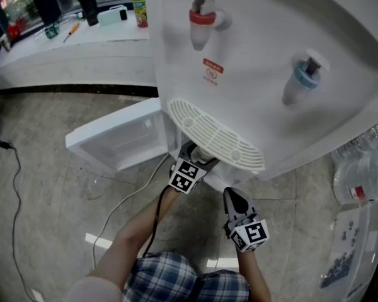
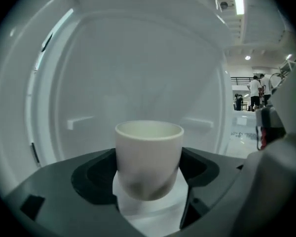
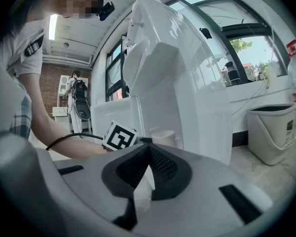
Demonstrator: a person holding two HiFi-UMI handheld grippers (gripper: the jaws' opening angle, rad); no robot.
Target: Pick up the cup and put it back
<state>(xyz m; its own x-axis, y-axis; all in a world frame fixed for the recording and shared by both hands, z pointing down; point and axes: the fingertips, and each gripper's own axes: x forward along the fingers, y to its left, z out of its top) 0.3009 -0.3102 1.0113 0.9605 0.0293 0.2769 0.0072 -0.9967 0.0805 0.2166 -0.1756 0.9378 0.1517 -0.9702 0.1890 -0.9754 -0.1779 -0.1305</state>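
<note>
**Left gripper (image 2: 148,177).** Your jaws are clamped on the cup (image 2: 148,149). The dark pads bear on its lower wall from either side, and the rim stands clear above them. The cup is upright and centred in the grip. No view shows whether its base rests on anything.

**Handling (judgement).**
- The cup is small and nothing shows inside it, so expect it to be light.
- The wall looks rigid, either ceramic or hard plastic. Which one is not confirmed, so treat it as breakable.
- The surface is smooth and the body narrows to a rounded base, so a hard squeeze low down could push it up and out of the pads.
- Your safest hold is on the straighter wall above the taper, with moderate pressure and the cup kept level.

**Appearance.** The cup is plain off-white with a thick rounded rim and a pale interior. It carries no print, and no handle shows in the left gripper view.

**Location.** The cup is at the front of the water dispenser (image 1: 239,61), below the drip tray (image 1: 215,138). It sits at the mouth of the lower compartment, whose door (image 1: 116,137) hangs open to your left. A white inner wall fills the view behind the cup.

**Right gripper (image 1: 233,197).** Your jaws are together with nothing between them. This gripper is just beside the left one, nearer to you and apart from the dispenser.
</note>
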